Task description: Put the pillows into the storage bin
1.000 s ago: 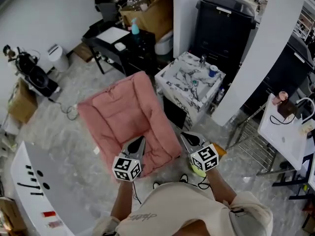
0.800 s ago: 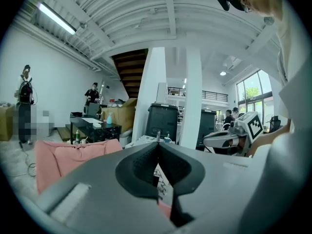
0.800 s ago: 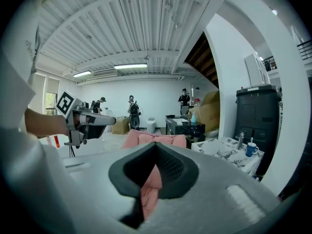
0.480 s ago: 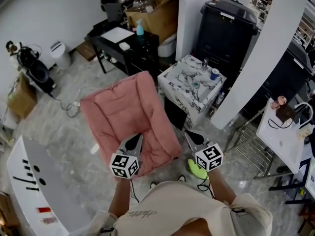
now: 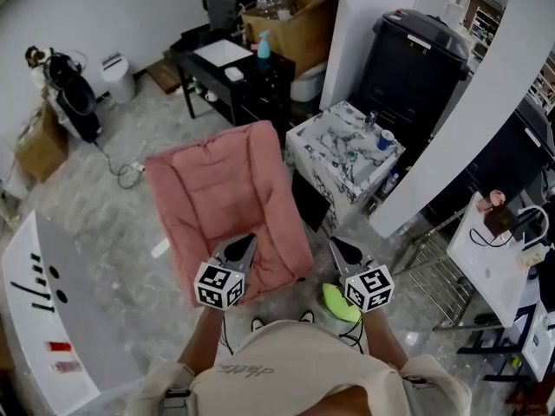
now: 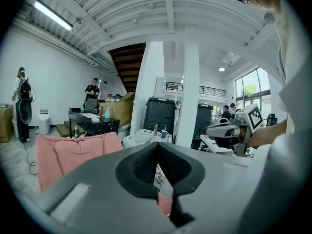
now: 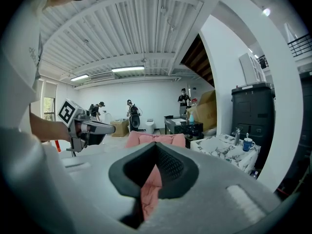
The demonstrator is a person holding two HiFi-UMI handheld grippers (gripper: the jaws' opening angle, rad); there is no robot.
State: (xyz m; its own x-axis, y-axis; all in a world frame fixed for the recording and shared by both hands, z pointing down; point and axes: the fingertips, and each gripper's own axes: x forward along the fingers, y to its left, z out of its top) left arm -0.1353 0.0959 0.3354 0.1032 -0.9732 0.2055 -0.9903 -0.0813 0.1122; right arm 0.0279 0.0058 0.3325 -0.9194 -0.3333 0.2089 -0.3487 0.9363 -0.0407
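We are finding the right gripper (image 7: 156, 145) with its jaws closed together. A strip of pink fabric is showing in the gap under the tips, and we are reading that as a pinch on the near right edge of the pillow (image 5: 221, 198). The left gripper (image 6: 157, 146) is presenting likewise, with jaws together and a scrap of pink showing beneath them. In the head view its tip is lying over the pillow's near edge, so we are judging both holds to be on that edge, one towards each corner.

The pillow is spreading away from the jaws as a broad, pink, quilted pad with its far edge raised. We are unable to tell what is bearing it underneath. The marble surface (image 5: 342, 150) is standing just beside its right edge. The black bin (image 5: 416, 59), possibly the storage bin, is standing beyond that with its lid down.

On handling, we are judging the pillow to be light, soft and bulky. It is not fragile, and the fabric is giving the jaws good purchase. Between two holds it is likely to be sagging and folding in the middle. A shallow pinch on the thin edge is carrying a risk of pulling free. We are recommending a deep bite on the stitched border near each corner, with the holds kept well apart.
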